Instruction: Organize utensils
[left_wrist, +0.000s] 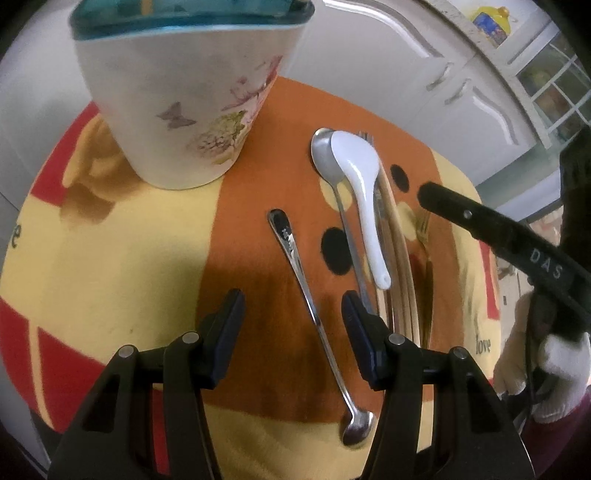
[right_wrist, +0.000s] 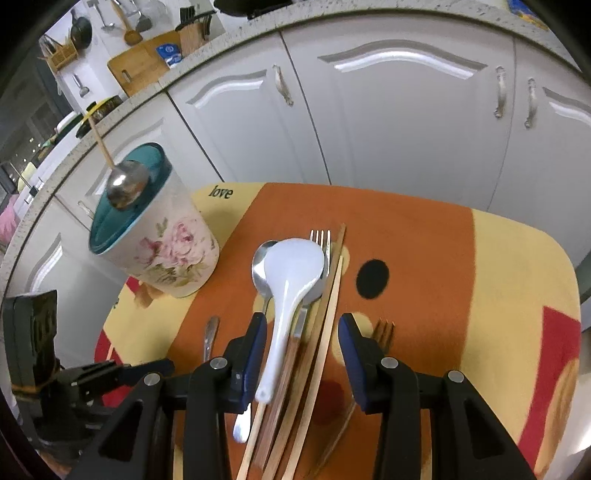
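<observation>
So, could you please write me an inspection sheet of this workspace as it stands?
Surface: patterned cloth covering a small table.
Job's things: floral holder with a ladle inside; white spoon atop metal spoon, fork and chopsticks; long spoon lying apart; gold fork.
Clutter: nothing seen.
Grippers: left claw open above the long spoon; right claw open astride the pile.
Cables: nothing seen.
Surroundings: white cabinets, kitchen counter.

White cabinet doors with curved panels and metal handles face me, under a speckled worktop. On it a wooden cutting board leans beside a knife block; ladles hang on the wall behind.
</observation>
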